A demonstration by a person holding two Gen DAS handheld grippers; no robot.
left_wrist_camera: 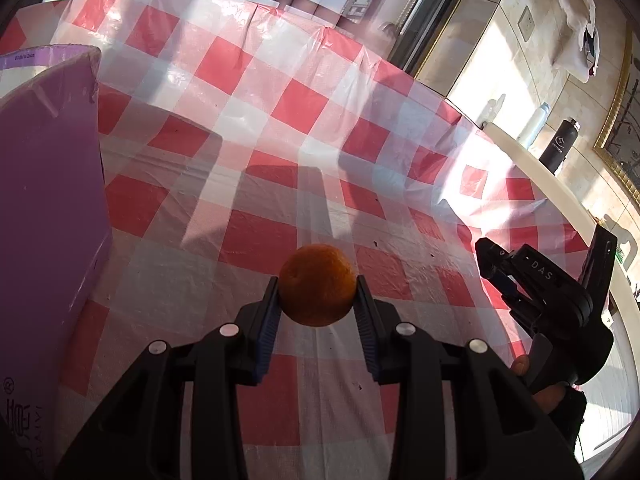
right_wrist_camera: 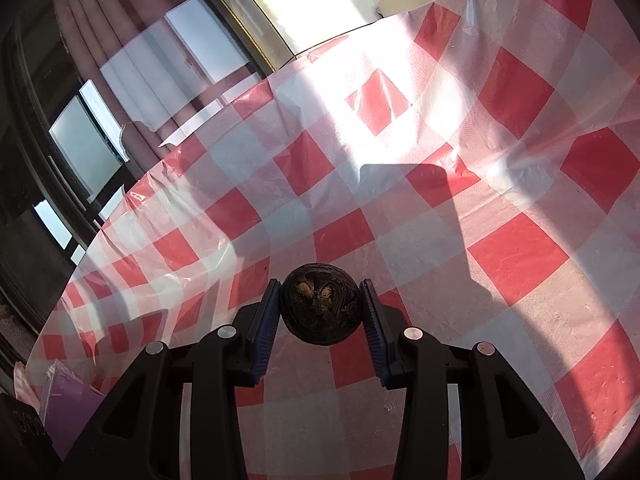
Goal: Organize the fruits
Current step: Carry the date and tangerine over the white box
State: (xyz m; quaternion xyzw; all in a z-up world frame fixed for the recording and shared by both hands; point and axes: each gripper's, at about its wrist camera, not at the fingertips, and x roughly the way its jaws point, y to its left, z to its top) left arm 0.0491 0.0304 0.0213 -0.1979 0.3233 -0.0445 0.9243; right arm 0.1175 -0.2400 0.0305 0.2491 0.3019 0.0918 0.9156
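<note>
An orange (left_wrist_camera: 317,285) sits pinched between the blue pads (left_wrist_camera: 267,322) of the left gripper (left_wrist_camera: 317,300), held above a red-and-white checked tablecloth (left_wrist_camera: 256,128). In the right wrist view a dark, round fruit (right_wrist_camera: 321,304), its dried tan calyx facing the camera, is clamped the same way in the right gripper (right_wrist_camera: 322,312); it looks like a mangosteen, though that is a judgement. Both pairs of fingers stand narrowed to the width of the fruit, touching it at its widest part on either side.

Both fruits appear light and firm, but round and smooth-skinned, so they could roll or slip out if squeezed off-centre; a hold across the middle, as here, seems the safest. The orange's peel should give a little under pressure, while the dark fruit's rind looks harder and less forgiving of a glancing grip.

A purple box (left_wrist_camera: 48,184) stands at the left edge of the table, near the left gripper, a likely destination. Two bottles (left_wrist_camera: 558,146) stand well apart on a ledge beyond the table.
</note>
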